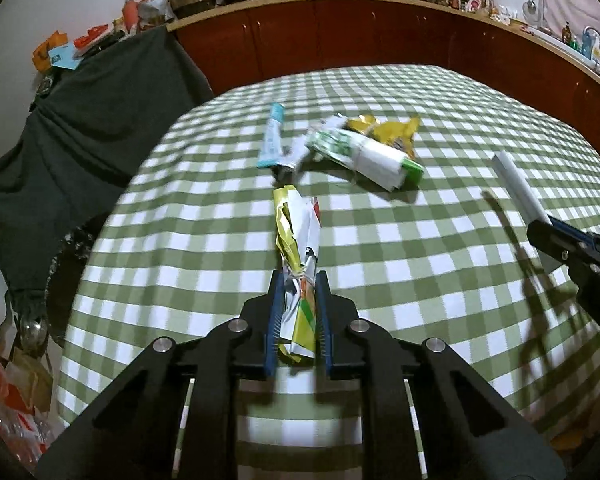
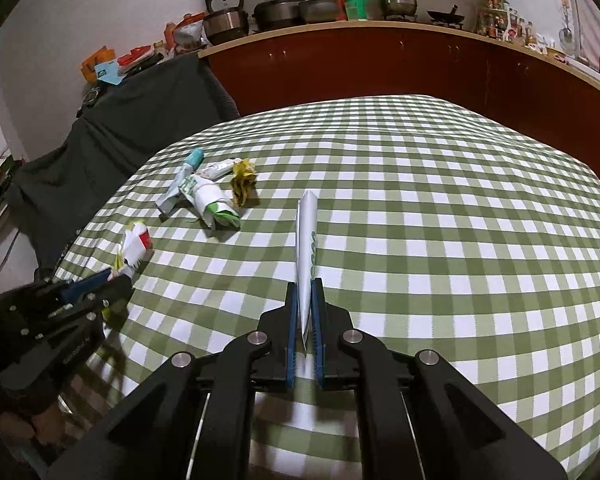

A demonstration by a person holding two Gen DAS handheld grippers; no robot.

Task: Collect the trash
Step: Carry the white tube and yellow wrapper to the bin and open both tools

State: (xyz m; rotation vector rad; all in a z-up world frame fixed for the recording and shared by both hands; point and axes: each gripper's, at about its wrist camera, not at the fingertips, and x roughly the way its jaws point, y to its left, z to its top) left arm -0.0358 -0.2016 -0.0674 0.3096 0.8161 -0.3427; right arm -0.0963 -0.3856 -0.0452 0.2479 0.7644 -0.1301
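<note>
My left gripper (image 1: 299, 280) is shut on a crumpled yellow, white and orange wrapper (image 1: 298, 236), held above the checked tablecloth (image 1: 440, 120). My right gripper (image 2: 305, 288) is shut on a flat silver-white packet (image 2: 306, 236) with green print, held on edge. In the left wrist view the right gripper (image 1: 540, 228) and its silver-white packet (image 1: 520, 188) show at the right. In the right wrist view the left gripper (image 2: 116, 276) and its wrapper (image 2: 134, 246) show at the left. On the table lie a blue tube (image 1: 272, 136), a green-and-white rolled wrapper (image 1: 364, 152) and a yellow wrapper (image 1: 392, 130).
A dark cloth-covered chair (image 1: 84, 128) stands at the table's left edge. Red-brown cabinets (image 1: 340, 36) with pots and bottles on the counter run behind the table. Bags and clutter (image 1: 12, 392) lie on the floor at the left.
</note>
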